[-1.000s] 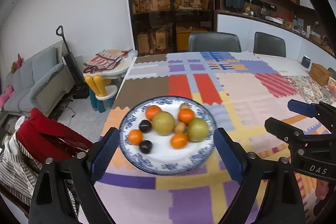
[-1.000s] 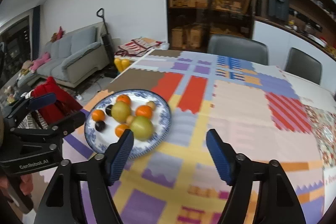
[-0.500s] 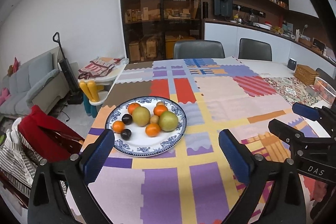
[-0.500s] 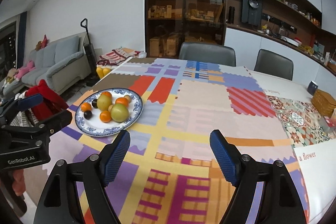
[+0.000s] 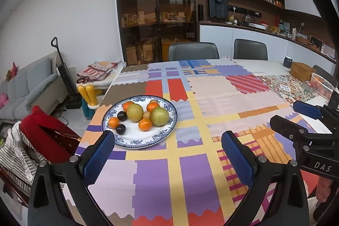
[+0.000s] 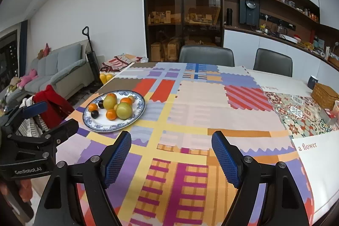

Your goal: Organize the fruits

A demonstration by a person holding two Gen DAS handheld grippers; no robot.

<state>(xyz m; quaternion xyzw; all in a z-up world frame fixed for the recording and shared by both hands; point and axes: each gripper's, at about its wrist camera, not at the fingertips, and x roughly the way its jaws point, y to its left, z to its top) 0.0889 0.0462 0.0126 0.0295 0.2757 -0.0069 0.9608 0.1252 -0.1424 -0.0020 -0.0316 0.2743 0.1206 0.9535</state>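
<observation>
A blue-patterned white plate [image 5: 135, 141] sits on the patchwork tablecloth near the table's left edge; it also shows in the right wrist view [image 6: 101, 126]. It holds two green-yellow pears [image 5: 159, 116], several oranges [image 5: 145, 124], two dark plums [image 5: 120, 129] and a small brown fruit. My left gripper [image 5: 167, 154] is open and empty, above the table just in front of the plate. My right gripper [image 6: 171, 157] is open and empty, to the right of the plate and well back from it.
A wicker box [image 6: 325, 94] and a dark cup [image 6: 313, 81] stand at the table's far right, with a clear basket [image 5: 322, 85] nearby. Two grey chairs [image 6: 206, 55] stand behind the table. A chair with red clothing [image 5: 44, 132] is left of the table.
Both grippers have pulled back and up from the plate, so it looks smaller and farther away. Both stay open and empty. The fruit has not moved.
</observation>
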